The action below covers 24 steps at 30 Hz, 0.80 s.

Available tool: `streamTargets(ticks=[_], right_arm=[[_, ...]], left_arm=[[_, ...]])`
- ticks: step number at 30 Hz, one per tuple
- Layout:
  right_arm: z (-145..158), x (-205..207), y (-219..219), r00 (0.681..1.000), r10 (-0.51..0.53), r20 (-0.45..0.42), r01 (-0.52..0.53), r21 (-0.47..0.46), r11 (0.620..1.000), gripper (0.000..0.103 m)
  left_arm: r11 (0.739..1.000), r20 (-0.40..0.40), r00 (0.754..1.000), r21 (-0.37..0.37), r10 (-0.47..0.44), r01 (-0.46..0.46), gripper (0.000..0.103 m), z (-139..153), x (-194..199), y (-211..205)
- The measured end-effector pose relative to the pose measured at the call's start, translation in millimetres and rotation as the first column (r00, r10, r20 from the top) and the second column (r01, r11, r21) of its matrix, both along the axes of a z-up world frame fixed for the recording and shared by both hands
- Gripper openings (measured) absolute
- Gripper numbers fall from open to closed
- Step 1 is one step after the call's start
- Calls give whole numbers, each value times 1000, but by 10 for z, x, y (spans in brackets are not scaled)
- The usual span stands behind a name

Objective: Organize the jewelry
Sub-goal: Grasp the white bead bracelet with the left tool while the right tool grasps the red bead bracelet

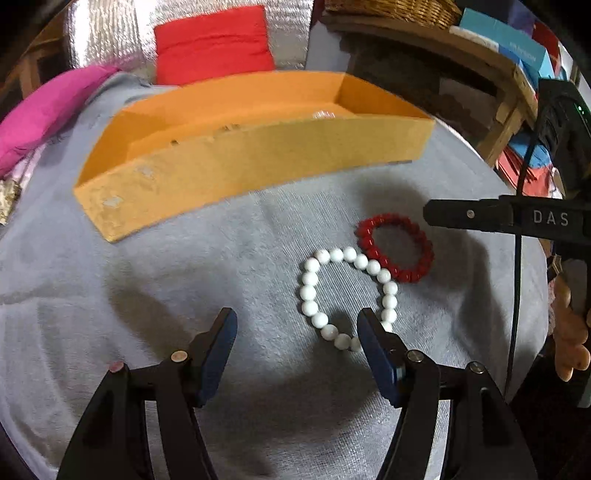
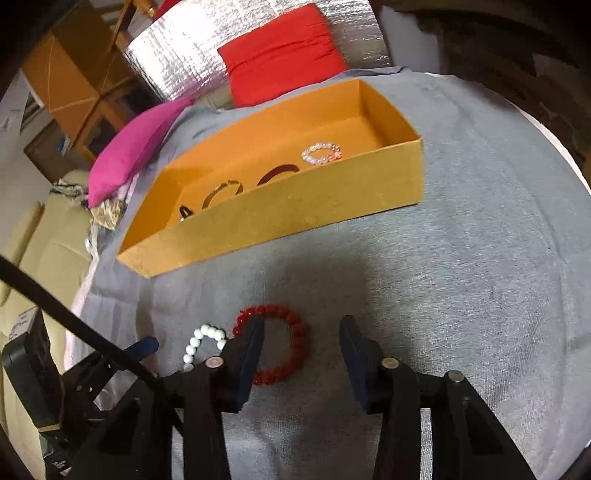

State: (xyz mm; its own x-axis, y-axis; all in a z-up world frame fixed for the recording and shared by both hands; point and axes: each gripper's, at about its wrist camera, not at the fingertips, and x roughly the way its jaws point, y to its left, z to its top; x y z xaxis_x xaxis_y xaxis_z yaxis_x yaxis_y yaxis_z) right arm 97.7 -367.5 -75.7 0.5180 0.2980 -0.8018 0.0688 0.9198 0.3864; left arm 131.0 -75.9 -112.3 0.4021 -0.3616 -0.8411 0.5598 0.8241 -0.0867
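Note:
A white bead bracelet (image 1: 347, 299) and a red bead bracelet (image 1: 395, 247) lie touching on the grey cloth (image 1: 147, 280), in front of an orange box (image 1: 258, 162). My left gripper (image 1: 297, 317) is open just above the cloth; its right finger covers the white bracelet's lower right beads. My right gripper (image 2: 303, 323) is open over the red bracelet (image 2: 291, 343), with its left finger hiding the ring's left side and its right finger clear of the beads. The box (image 2: 295, 210) holds a pale pink bead bracelet (image 2: 320, 154), a dark bangle (image 2: 279, 173) and a gold bangle (image 2: 221, 194).
A red cushion (image 1: 212, 44) and a pink cushion (image 1: 48, 110) lie behind the box against silver foil (image 2: 177, 48). A wooden shelf with a wicker basket (image 1: 391, 11) stands at the back right. A person's hand (image 1: 570, 332) holds the right gripper's handle.

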Motion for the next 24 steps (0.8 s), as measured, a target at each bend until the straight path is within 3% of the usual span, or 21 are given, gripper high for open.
streamTargets(ticks=[3, 5, 8, 11, 16, 24], right_arm=[[-69, 39, 63, 1000, 14, -22, -14, -16, 1000, 34], [-124, 61, 125, 999, 23, -37, -25, -53, 998, 30], [-162, 74, 205, 999, 32, -41, -37, -130, 991, 11], [-131, 87, 213, 1000, 12, -15, -15, -180, 984, 11], [-77, 81, 38, 998, -59, 8, 59, -123, 991, 11], [-84, 125, -19, 998, -63, -14, 62, -77, 995, 11]], left_arm=[[1000, 10, 1000, 9, -6, 6, 54, -22, 4, -12], [1000, 15, 1000, 7, -9, 9, 35, -22, 22, -2], [1000, 22, 1000, 9, 6, -6, 15, -4, 65, 70], [999, 17, 999, 1, 35, -35, 11, -4, 169, 140], [996, 38, 995, 4, 90, -91, 11, 42, 261, 273], [991, 50, 989, -7, 136, -136, 11, 91, 332, 429]])
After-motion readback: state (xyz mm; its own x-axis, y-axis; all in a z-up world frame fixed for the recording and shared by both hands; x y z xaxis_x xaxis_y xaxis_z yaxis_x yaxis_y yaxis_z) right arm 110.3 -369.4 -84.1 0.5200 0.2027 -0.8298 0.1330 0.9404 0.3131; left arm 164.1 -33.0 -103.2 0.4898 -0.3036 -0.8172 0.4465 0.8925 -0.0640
